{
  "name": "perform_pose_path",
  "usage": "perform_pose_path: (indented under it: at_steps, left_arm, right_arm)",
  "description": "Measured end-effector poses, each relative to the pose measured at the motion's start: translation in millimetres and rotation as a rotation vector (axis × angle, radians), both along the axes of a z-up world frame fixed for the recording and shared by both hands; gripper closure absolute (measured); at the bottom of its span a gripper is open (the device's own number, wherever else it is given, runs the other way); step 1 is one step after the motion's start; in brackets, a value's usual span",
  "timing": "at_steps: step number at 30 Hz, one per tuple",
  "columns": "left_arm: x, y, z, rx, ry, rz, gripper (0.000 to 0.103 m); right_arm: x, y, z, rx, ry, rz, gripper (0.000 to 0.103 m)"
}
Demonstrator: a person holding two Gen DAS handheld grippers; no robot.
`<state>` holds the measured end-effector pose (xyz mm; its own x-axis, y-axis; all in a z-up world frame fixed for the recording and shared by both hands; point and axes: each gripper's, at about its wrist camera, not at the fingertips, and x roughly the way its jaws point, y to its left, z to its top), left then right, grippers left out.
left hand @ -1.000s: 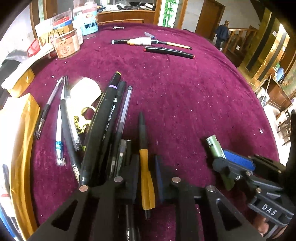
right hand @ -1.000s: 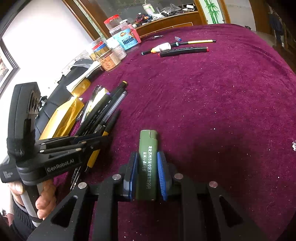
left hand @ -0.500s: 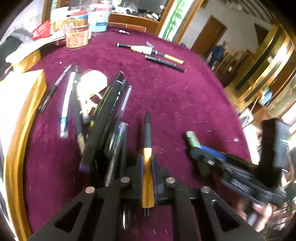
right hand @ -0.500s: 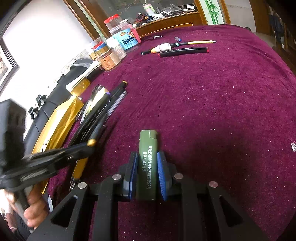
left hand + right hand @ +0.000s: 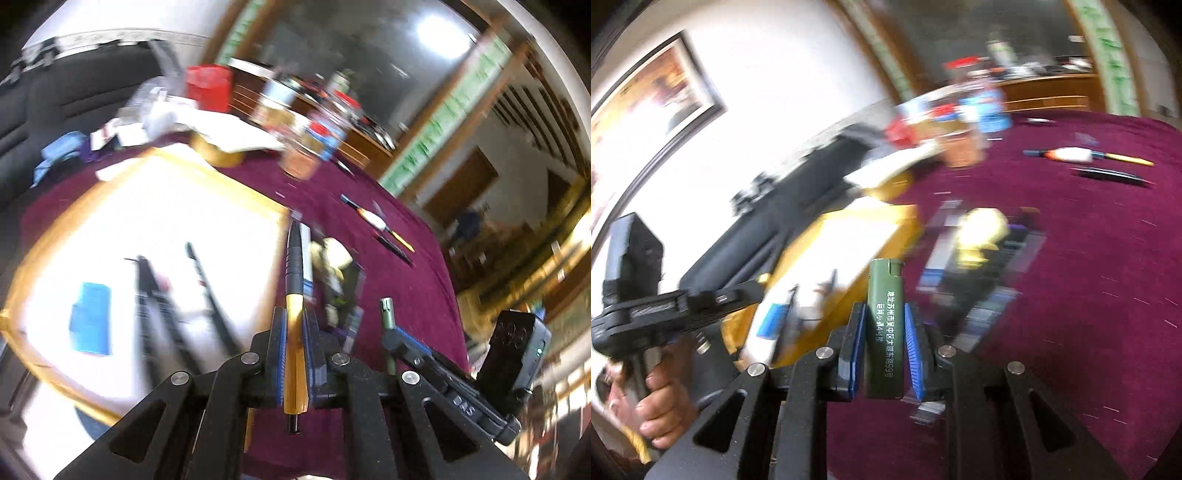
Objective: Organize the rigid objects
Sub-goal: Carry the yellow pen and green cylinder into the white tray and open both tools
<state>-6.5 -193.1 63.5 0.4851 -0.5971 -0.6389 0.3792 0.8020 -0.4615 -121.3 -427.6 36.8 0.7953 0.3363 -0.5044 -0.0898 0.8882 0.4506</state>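
Note:
My left gripper (image 5: 294,325) is shut on a black and yellow pen (image 5: 294,295) and holds it above the edge of a gold-rimmed white tray (image 5: 192,206). The tray holds a blue block (image 5: 91,319) and dark pens (image 5: 207,295). My right gripper (image 5: 884,321) is shut on a dark green lighter (image 5: 884,325), lifted over the maroon tablecloth beside the tray (image 5: 849,236). The right gripper also shows in the left wrist view (image 5: 391,332), and the left gripper's body in the right wrist view (image 5: 683,306). Both views are blurred.
A pile of pens (image 5: 982,273) and a pale yellow object (image 5: 982,229) lie on the cloth right of the tray. Two pens (image 5: 1089,158) lie farther back. Jars and containers (image 5: 306,147) stand at the table's far edge.
My left gripper lifted the yellow pen off the cloth and swung left over the tray. My right gripper swung left with the lighter toward the tray.

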Motion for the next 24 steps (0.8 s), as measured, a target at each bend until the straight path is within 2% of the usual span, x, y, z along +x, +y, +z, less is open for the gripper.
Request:
perform_pose_path:
  at_steps: [5, 10, 14, 17, 20, 24]
  left_arm:
    - [29, 52, -10, 0.01, 0.022, 0.138, 0.096]
    - [62, 74, -24, 0.037, 0.063, 0.172, 0.096]
    - [102, 78, -34, 0.082, 0.112, 0.178, 0.096]
    - [121, 71, -42, 0.147, 0.137, 0.161, 0.096]
    - [134, 64, -55, 0.185, 0.172, 0.134, 0.096]
    - [146, 57, -66, 0.275, 0.201, 0.153, 0.096]
  right_arm:
    - [42, 50, 4, -0.014, 0.029, 0.12, 0.083]
    - [93, 73, -2, -0.071, 0.102, 0.159, 0.083]
    - [141, 86, -13, -0.111, 0.169, 0.173, 0.082]
    - [171, 93, -23, -0.166, 0.184, 0.155, 0.082]
    - [181, 95, -35, -0.185, 0.201, 0.147, 0.082]
    - [181, 96, -39, -0.211, 0.193, 0.153, 0.082]
